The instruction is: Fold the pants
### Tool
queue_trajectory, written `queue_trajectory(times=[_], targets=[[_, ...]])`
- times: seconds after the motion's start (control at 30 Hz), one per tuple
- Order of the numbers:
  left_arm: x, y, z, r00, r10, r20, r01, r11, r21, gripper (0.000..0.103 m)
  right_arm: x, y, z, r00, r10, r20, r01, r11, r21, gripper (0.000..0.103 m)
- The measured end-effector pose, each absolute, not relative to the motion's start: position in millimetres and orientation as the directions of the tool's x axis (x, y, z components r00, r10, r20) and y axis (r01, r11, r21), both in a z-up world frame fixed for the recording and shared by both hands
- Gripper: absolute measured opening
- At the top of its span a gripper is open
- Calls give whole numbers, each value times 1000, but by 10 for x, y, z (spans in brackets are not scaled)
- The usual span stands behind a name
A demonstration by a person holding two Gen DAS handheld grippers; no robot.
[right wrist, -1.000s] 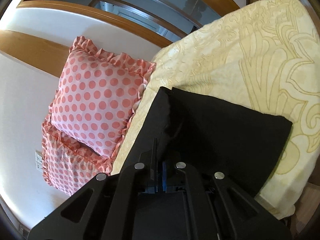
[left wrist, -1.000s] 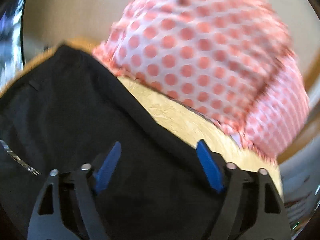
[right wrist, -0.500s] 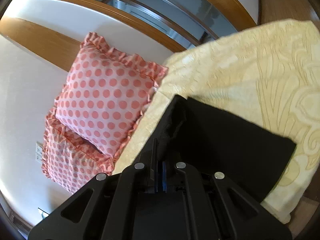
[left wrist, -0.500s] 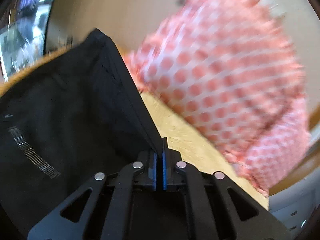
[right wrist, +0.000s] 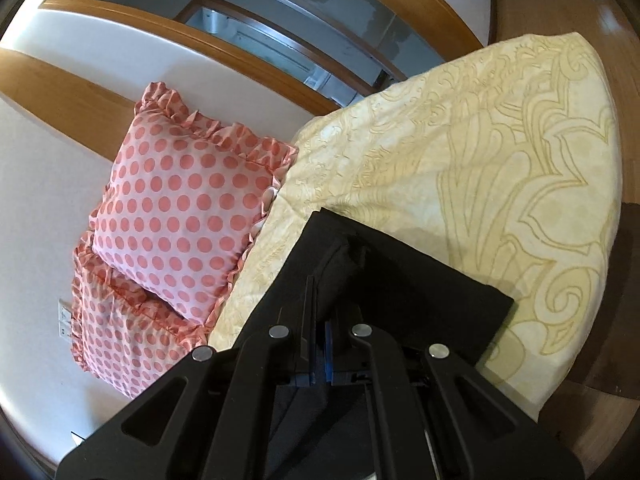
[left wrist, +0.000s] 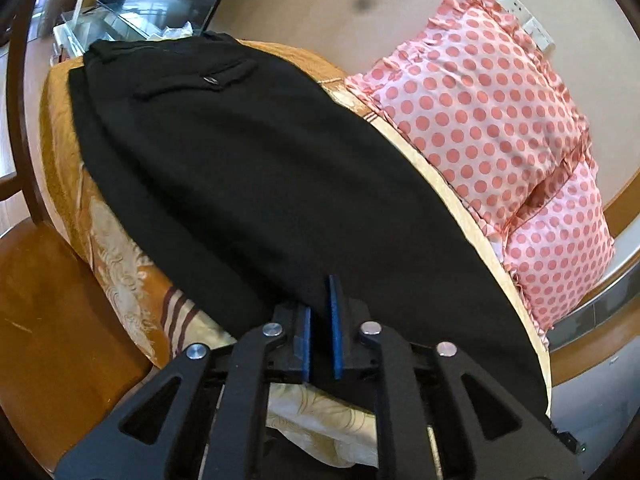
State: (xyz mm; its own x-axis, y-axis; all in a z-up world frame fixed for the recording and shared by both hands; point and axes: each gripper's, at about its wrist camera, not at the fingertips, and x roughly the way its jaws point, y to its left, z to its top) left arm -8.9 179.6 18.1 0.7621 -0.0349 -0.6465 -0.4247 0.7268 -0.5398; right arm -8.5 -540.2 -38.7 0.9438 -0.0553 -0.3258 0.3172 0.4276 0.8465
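Black pants [left wrist: 260, 184] lie stretched across the yellow patterned bedspread [left wrist: 100, 240]; a buttoned back pocket [left wrist: 212, 78] shows at the far end. My left gripper [left wrist: 320, 320] holds the near edge of the pants, its blue pads slightly apart with cloth between them. In the right wrist view the pants [right wrist: 400, 292] lie on the bedspread [right wrist: 480, 160], and my right gripper [right wrist: 320, 344] is shut on a raised fold of the black cloth.
Two pink polka-dot pillows [left wrist: 488, 128] lean against the white wall beside the pants; they also show in the right wrist view [right wrist: 180, 216]. A wooden floor [left wrist: 48, 320] lies beyond the bed's edge. A wood-framed glass cabinet [right wrist: 260, 40] stands behind the bed.
My left gripper closed on the pants' edge, then pulled back so the whole garment lies stretched in view; its pads now stand slightly apart. My right gripper stayed shut on the fold.
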Motion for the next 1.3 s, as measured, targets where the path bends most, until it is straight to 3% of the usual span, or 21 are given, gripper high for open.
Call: queue_trajectory(times=[0.2, 0.33, 0.4, 0.6, 0.83, 1.3], targets=[[-77, 1803, 227, 782, -11, -623, -426, 720, -548, 19, -83, -5416, -443, 936, -45, -349, 336, 410, 848, 3], [-101, 1823, 185, 783, -2, -621, -424, 729, -537, 6, -155, -5388, -313, 953, -56, -297, 291, 427, 856, 3], [-187, 1820, 200, 796, -7, -605, -413, 724, -552, 5, -216, -5388, -239, 955, -70, -288, 288, 445, 848, 3], [-383, 1756, 78, 795, -3, -606, -412, 731, -544, 4, -269, -5458, -504, 916, -73, -395, 389, 403, 828, 3], [-393, 1761, 83, 801, 4, -599, -414, 726, -549, 9, -255, -5411, -467, 912, -91, -399, 398, 431, 810, 3], [-409, 1819, 106, 805, -20, -593, -387, 739, -551, 5, -316, -5375, -329, 906, -117, -407, 411, 477, 777, 3]])
